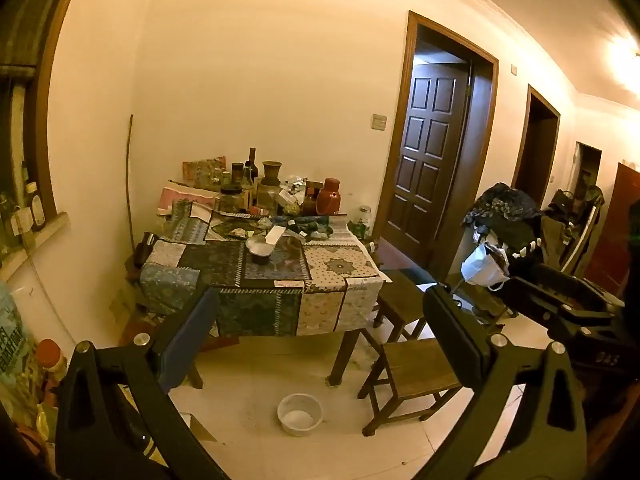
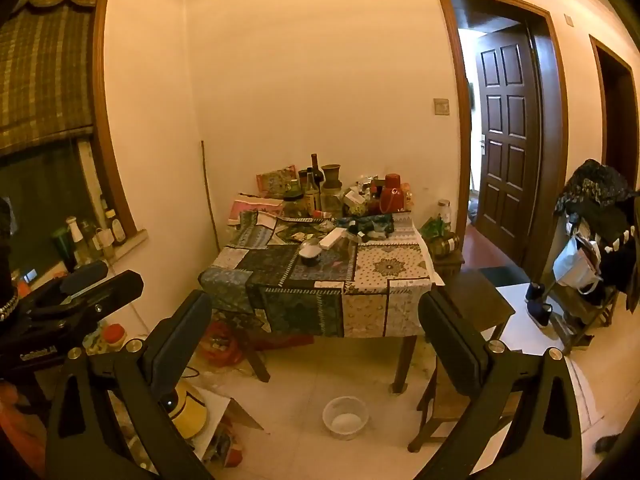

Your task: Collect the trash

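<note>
A cluttered table (image 1: pixel 340 268) (image 2: pixel 384 272) with a patchwork cloth stands against the far wall. On it lie scraps and wrappers (image 1: pixel 240 232) (image 2: pixel 300 236), a small bowl (image 1: pixel 260 248) (image 2: pixel 310 254) and a white box (image 1: pixel 275 235) (image 2: pixel 332 238). A white plastic bowl (image 1: pixel 300 414) (image 2: pixel 345 416) sits on the floor under the table. My left gripper (image 1: pixel 320 316) is open and empty, well short of the table. My right gripper (image 2: pixel 316 320) is open and empty too; its body shows at the right of the left wrist view (image 1: pixel 568 304).
Bottles, jars and a red flask (image 1: pixel 328 196) (image 2: pixel 390 194) crowd the table's back. Wooden stools (image 1: pixel 420 368) (image 2: pixel 472 300) stand right of the table. A clothes rack (image 1: pixel 508 220) (image 2: pixel 592 216) is at right. Floor clutter (image 2: pixel 216 344) lies left. A door (image 1: pixel 432 152) stands open.
</note>
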Tool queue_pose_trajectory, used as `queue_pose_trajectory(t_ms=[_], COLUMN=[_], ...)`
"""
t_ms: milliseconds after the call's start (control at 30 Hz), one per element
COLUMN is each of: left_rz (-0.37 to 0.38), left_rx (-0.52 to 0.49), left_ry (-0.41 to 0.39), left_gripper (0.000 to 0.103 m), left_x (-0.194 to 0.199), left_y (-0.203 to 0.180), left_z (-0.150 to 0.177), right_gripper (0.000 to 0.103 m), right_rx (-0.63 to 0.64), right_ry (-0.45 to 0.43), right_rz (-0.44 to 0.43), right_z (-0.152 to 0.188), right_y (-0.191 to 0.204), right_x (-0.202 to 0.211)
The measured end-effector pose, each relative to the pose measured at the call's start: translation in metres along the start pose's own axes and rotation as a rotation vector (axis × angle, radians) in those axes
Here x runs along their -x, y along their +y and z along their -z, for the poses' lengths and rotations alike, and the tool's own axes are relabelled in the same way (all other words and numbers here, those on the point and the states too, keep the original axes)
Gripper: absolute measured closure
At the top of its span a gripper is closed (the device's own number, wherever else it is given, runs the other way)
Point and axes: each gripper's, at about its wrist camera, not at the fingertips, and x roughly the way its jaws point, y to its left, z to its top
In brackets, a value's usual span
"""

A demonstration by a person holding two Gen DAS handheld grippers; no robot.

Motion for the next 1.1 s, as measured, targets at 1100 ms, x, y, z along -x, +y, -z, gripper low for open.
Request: queue_pose_trajectory(t_ms=[1100], left_rz=[0.003], left_rx=[-0.002], left_ry=[0.019], left_gripper=[0.000], left_x=[-0.002], left_y=[-0.017], left_z=[0.003], right_gripper=[0.000], right_rx=[-0.012], right_ry=[0.012], right_rz=[-0.022], right_z=[0.002], right_y=[0.000], right_x=[0.001])
